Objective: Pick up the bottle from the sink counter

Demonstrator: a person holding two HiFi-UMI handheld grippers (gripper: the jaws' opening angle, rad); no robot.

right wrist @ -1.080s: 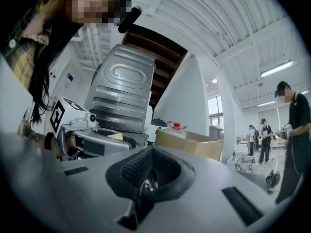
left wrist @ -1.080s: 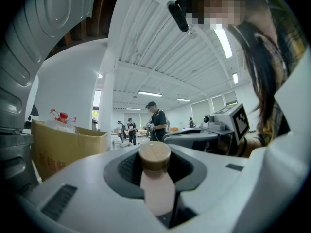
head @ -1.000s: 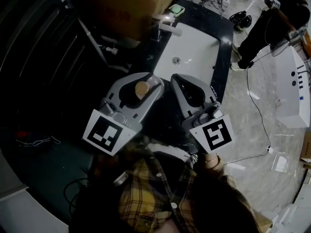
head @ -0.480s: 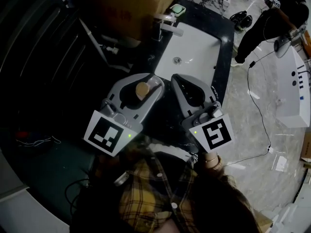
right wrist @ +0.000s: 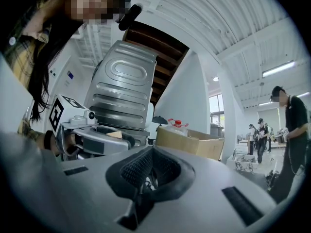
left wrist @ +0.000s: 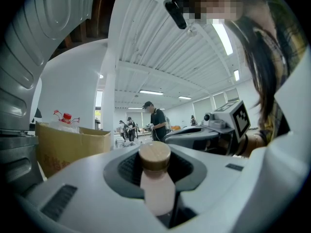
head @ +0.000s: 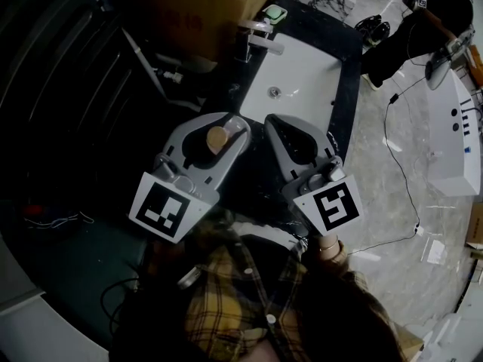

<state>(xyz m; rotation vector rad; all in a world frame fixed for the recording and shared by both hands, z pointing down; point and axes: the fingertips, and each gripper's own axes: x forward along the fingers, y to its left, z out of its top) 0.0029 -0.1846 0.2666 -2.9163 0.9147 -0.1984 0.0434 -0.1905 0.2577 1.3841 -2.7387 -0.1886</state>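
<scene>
Left claw [head: 219,130]: partly open, clamped on the bottle [left wrist: 156,188]; my pads press its pale body from both sides.
Right claw [right wrist: 148,174]: closed, jaws together, nothing in it.
Bottle: upright in my left claw, pale pinkish body, round tan cap [left wrist: 154,155] sticking up above the jaws. Its bottom is hidden by the claw.
Bottle vs claws: sits in the middle of the left claw's loop. The right claw is just beside it on my right, not touching it.
Bottle vs counter: in the head view it is on the near side of the white sink [head: 302,74] and the dark counter [head: 349,66], close to the counter's near end. Can't tell if it hangs over the counter.
Faucet [head: 264,44]: at the far end of the sink, well apart from both claws.
Cardboard box [head: 196,10]: beyond the faucet, far left. A clear jug with a red cap [left wrist: 65,119] pokes out of it.
Writing: black-and-white square patterns on the left marker cube [head: 167,206] and the right marker cube [head: 332,206]. Reddish print on the box is too dim to read.
Background: a person in dark clothes [head: 423,29] stands on the pale floor right of the counter.
</scene>
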